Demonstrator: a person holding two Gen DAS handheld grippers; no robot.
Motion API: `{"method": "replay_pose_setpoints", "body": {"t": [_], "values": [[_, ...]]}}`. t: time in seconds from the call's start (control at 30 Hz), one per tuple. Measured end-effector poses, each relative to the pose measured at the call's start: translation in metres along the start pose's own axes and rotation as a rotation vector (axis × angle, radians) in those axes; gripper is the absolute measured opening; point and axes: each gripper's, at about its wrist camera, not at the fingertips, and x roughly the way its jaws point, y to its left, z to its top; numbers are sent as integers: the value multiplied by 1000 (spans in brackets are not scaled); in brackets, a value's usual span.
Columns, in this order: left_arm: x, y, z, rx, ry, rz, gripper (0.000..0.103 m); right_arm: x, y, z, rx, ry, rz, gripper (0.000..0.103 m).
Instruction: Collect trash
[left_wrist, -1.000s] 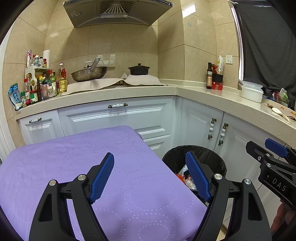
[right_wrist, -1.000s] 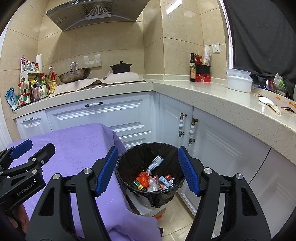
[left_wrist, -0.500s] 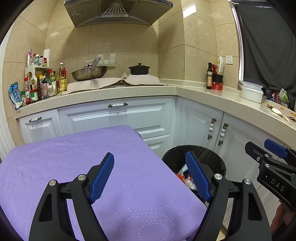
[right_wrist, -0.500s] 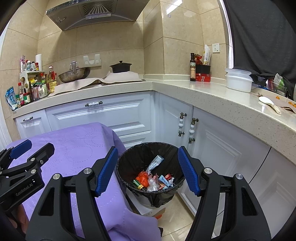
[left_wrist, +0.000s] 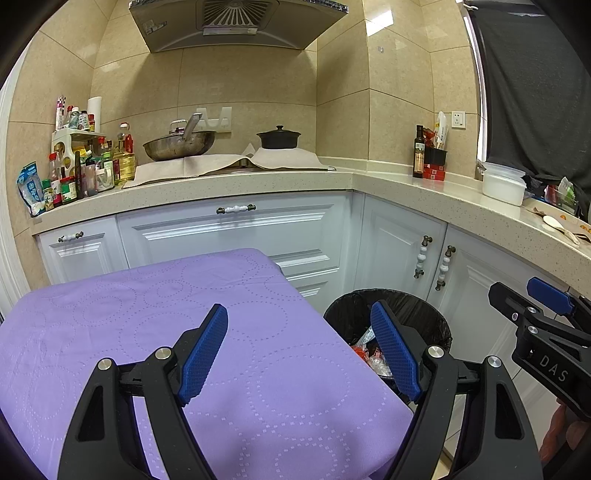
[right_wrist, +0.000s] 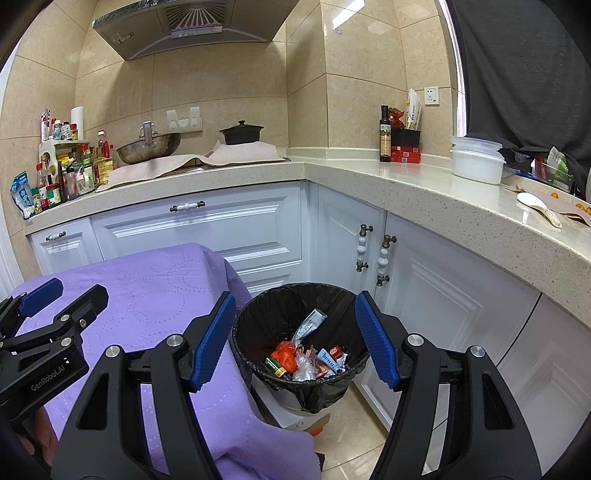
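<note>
Trash (right_wrist: 308, 356) — crumpled orange-red wrapper, clear plastic, a green-and-yellow packet, small blue and red packets, one pale wrapper leaning up the inner wall — lies heaped at the bottom of the bin (right_wrist: 258, 321), a round pail lined with a black bag, standing on the floor against the white cabinets (right_wrist: 424, 280) just beside the purple-clothed table (right_wrist: 155, 280)

My right gripper (right_wrist: 295, 339) hangs above the bin, blue pads spread wide with nothing between them; the heap shows in the gap, well below. My left gripper (left_wrist: 299, 350) hovers over the purple cloth, also spread and empty, the bin off behind its right finger

From the left wrist view that finger and the table edge hide most of the heap; only scraps of red and clear show. Print on the packets is too small to read
</note>
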Motion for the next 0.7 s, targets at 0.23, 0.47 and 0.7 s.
{"method": "replay_pose_setpoints", "body": {"t": [0.23,0.47,0.7], "values": [[-1,0,-3,-6,0,3,78,0,0,0,-1,-1,1,66],[-1,-2,-5,-7,0,10,81,0,0,0,-1,-1,-1,66],[-1,-2,-3,-8,-3,8,81,0,0,0,-1,0,0,66]]}}
